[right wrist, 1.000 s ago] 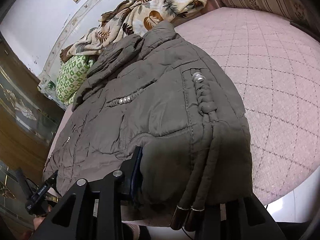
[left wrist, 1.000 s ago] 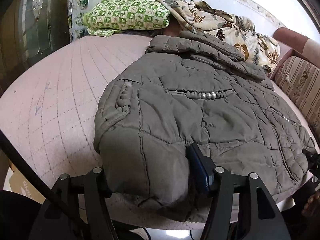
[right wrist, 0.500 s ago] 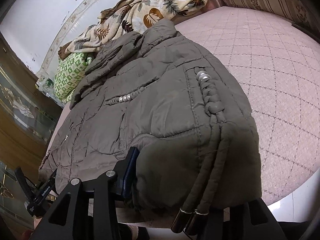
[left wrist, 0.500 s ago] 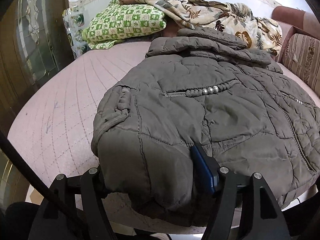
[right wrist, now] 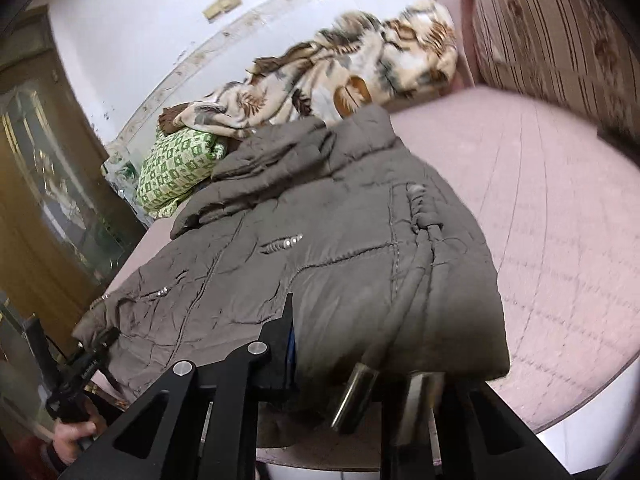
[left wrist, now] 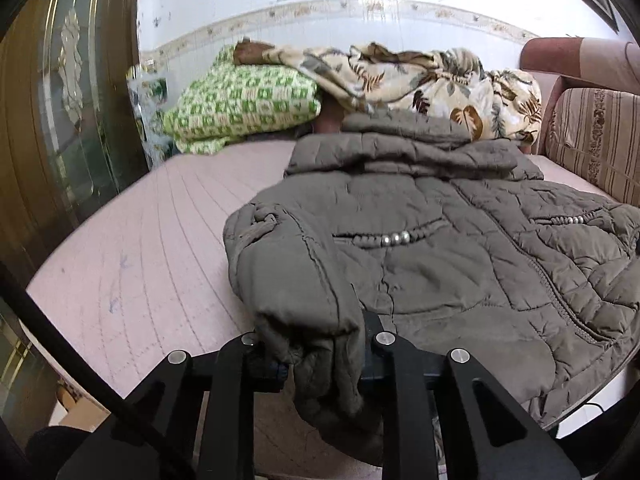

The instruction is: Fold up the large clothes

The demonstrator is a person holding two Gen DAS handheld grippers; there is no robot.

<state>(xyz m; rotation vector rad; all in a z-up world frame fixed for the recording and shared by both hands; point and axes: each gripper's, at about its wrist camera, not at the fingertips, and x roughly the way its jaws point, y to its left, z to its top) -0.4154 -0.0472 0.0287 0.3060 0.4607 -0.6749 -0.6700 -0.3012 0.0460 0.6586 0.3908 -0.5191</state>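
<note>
Left gripper: pressed together on a bunched near-left hem corner of the jacket, which is raised off the mattress
Right gripper: clamped on the near-right hem, with two metal-tipped drawcords hung over it
Jacket: quilted grey-brown, spread face up on the pink mattress, collar at the far end
Far side: a green checked pillow and a leaf-print blanket are piled against the wall

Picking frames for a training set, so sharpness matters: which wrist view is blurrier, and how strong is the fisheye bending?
Right wrist view: motion-smeared, leaf-print blanket and jacket soft. Left wrist view: sharper, jacket quilting crisp. Both bend the pink mattress lines outward, with dark corners.
</note>
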